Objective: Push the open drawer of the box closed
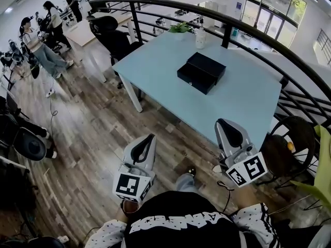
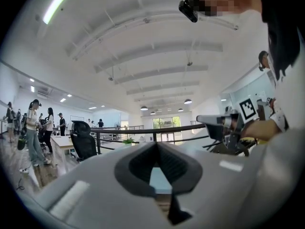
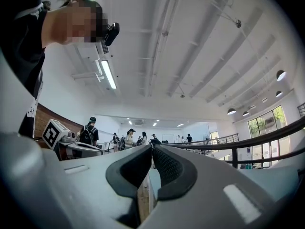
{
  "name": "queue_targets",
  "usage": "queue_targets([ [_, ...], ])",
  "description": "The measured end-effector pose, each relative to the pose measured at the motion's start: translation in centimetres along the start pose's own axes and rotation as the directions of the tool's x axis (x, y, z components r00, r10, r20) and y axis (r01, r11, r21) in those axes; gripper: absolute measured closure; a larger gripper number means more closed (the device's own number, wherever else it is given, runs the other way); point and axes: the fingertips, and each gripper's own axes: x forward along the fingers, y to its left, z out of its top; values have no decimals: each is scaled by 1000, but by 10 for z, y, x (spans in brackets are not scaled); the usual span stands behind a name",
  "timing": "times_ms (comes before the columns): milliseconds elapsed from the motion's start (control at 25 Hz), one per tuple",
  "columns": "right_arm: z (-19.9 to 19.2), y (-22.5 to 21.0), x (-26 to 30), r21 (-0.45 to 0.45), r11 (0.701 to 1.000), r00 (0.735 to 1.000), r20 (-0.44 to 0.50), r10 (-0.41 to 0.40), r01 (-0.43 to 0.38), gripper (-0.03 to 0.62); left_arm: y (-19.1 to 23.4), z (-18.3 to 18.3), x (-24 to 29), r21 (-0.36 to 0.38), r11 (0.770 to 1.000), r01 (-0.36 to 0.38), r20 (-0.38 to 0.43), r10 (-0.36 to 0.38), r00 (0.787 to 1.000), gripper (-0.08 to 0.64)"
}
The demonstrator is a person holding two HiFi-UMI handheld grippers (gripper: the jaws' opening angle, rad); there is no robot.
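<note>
A black box [image 1: 207, 66] sits on the light blue table [image 1: 248, 102] in the head view, with its drawer [image 1: 194, 80] pulled out a little toward the near left. Both grippers hang well short of the table, over the wooden floor and close to the person's body. My left gripper [image 1: 151, 137] is shut with nothing between its jaws, and its tips meet in the left gripper view [image 2: 156, 146]. My right gripper [image 1: 223, 122] is shut and empty too, jaws touching in the right gripper view [image 3: 152, 148]. Neither gripper view shows the box.
On the table's far edge stand a white bottle [image 1: 200, 37] and a small green plant [image 1: 180, 28]. A black office chair [image 1: 115, 37] is at the table's left end. A curved black railing [image 1: 289, 56] runs behind, a round chair [image 1: 287, 149] stands right, and people [image 1: 49, 40] are at far left.
</note>
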Motion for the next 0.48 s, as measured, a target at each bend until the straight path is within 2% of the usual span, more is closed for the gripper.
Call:
queue_targets([
  [280,0,-72,41,7,1000,1000,23,19,-19,584,9,11,65,13,999,-38,-10,38,999,560],
  [480,-10,-116,69,21,999,999,21,27,-27,584,13,9,117,0,999,-33,-25,33,999,560],
])
